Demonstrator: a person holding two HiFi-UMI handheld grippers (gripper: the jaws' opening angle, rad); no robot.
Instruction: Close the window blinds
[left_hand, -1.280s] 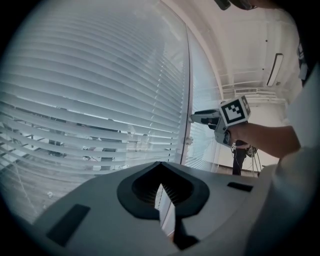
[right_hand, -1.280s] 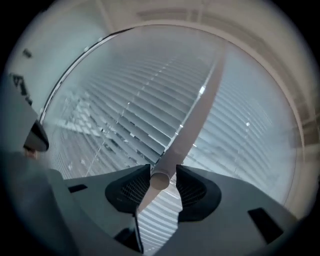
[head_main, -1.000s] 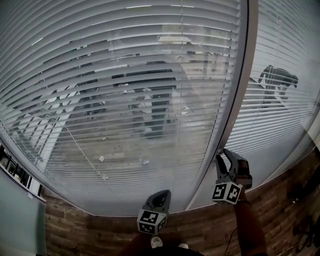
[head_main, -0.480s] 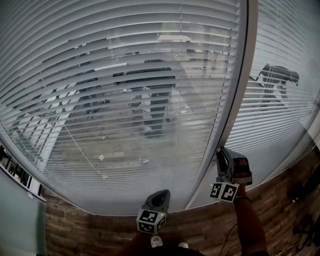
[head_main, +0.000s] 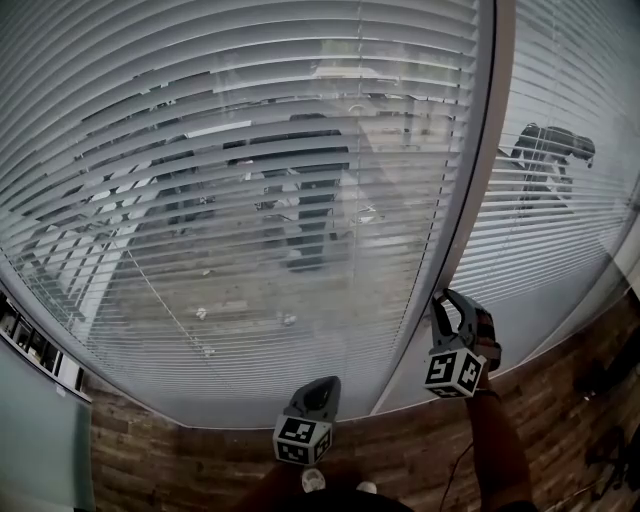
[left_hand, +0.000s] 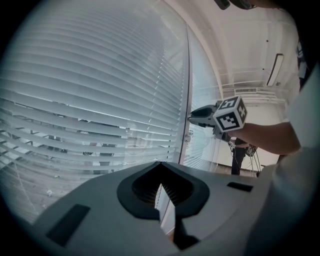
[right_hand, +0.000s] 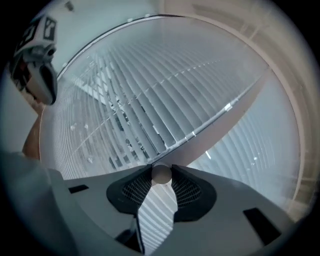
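The blinds (head_main: 250, 200) cover the window, slats partly tilted (outdoors shows through). The frame post (head_main: 470, 200) bounds their right edge. Beside its lower end, the right gripper (head_main: 447, 300) clamps the rod (right_hand: 161, 174), its jaws having just been closing. Near the blinds' bottom edge, the left gripper (head_main: 325, 385) has its jaws together and empty.

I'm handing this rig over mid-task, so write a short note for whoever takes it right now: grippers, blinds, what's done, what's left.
Right hand-held gripper: its jaws have just been closing and clamp the lower end of the tilt wand, beside the window post.
Left hand-held gripper: shut, empty, held low in front of the large blind.
Done: wand grasped.
To do: the slats are only part tilted and outdoors shows through; probably twist the wand until they shut.
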